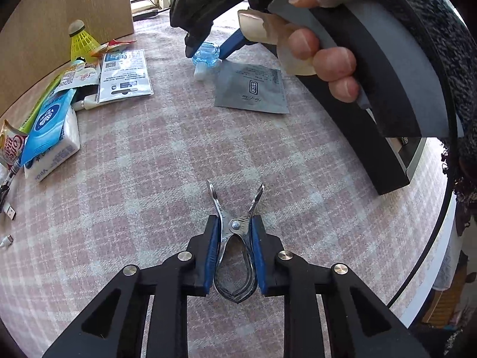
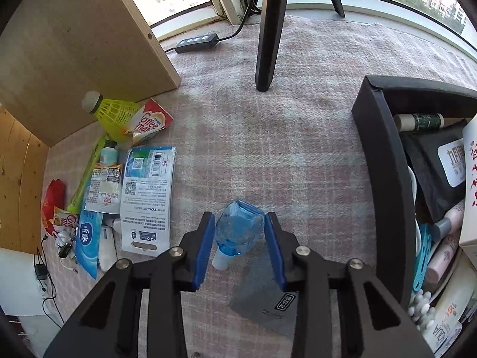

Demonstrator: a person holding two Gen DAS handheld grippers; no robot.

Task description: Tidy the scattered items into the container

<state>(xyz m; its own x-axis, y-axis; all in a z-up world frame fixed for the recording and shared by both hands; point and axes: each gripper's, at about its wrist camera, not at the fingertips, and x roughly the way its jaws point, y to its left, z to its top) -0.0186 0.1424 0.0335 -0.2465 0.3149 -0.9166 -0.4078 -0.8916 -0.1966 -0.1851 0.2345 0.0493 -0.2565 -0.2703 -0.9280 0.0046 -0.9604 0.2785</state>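
Note:
My left gripper [image 1: 235, 223] is shut on a metal clip [image 1: 235, 238], held just above the checked cloth [image 1: 149, 164]. My right gripper [image 2: 240, 223] is open, its fingers on either side of a small blue bottle [image 2: 237, 232] lying on the cloth; the bottle also shows in the left wrist view [image 1: 207, 55] between the right gripper's fingers. A grey sachet [image 1: 252, 88] lies beside the bottle and shows in the right wrist view [image 2: 268, 301]. The black container [image 2: 384, 173] stands at the right, holding several items.
A pile lies at the left: a yellow shuttlecock [image 2: 113, 110], a coffee creamer packet [image 2: 152, 122], a white packaging card [image 2: 146, 200], a blue tissue pack [image 1: 50, 131], cables [image 1: 7, 205]. A wooden board [image 2: 74, 44], a black stand leg [image 2: 268, 29] and a power strip [image 2: 196, 41] stand behind.

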